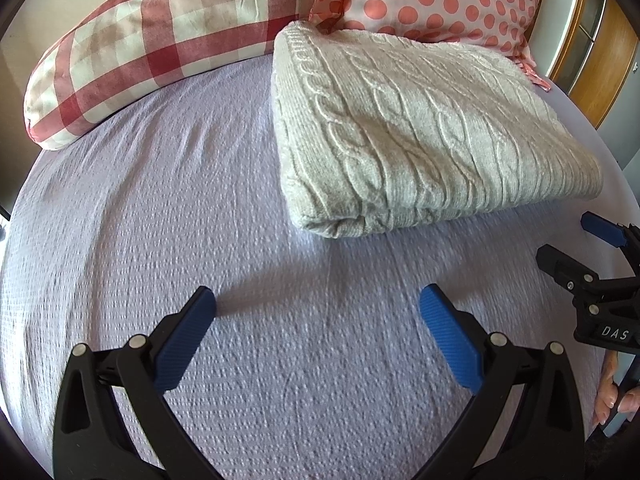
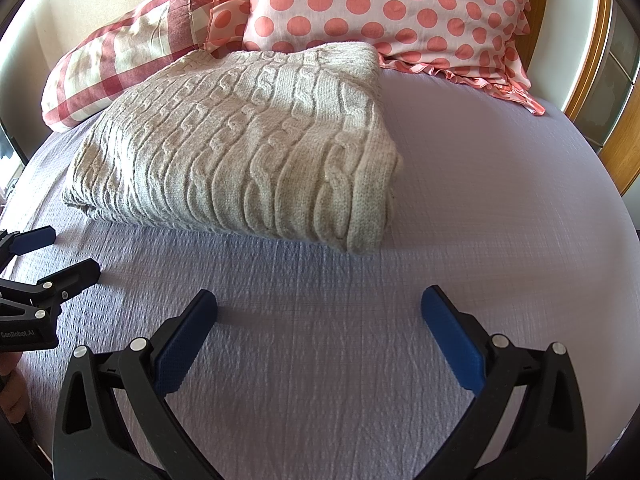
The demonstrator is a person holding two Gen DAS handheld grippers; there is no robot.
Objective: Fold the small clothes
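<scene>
A cream cable-knit sweater (image 1: 420,128) lies folded into a thick rectangle on the lilac bedsheet (image 1: 200,220); it also shows in the right wrist view (image 2: 240,148). My left gripper (image 1: 318,300) is open and empty, low over the sheet, a short way in front of the sweater's near fold. My right gripper (image 2: 320,302) is open and empty, in front of the sweater's near right corner. Each gripper shows in the other's view, the right one at the right edge (image 1: 568,240), the left one at the left edge (image 2: 68,252), both open.
A red-and-cream checked pillow (image 1: 152,40) and a pink polka-dot pillow (image 1: 448,0) lie at the head of the bed behind the sweater. A wooden frame (image 1: 596,60) stands past the bed's right edge. Bare sheet lies left of the sweater and to its right (image 2: 500,200).
</scene>
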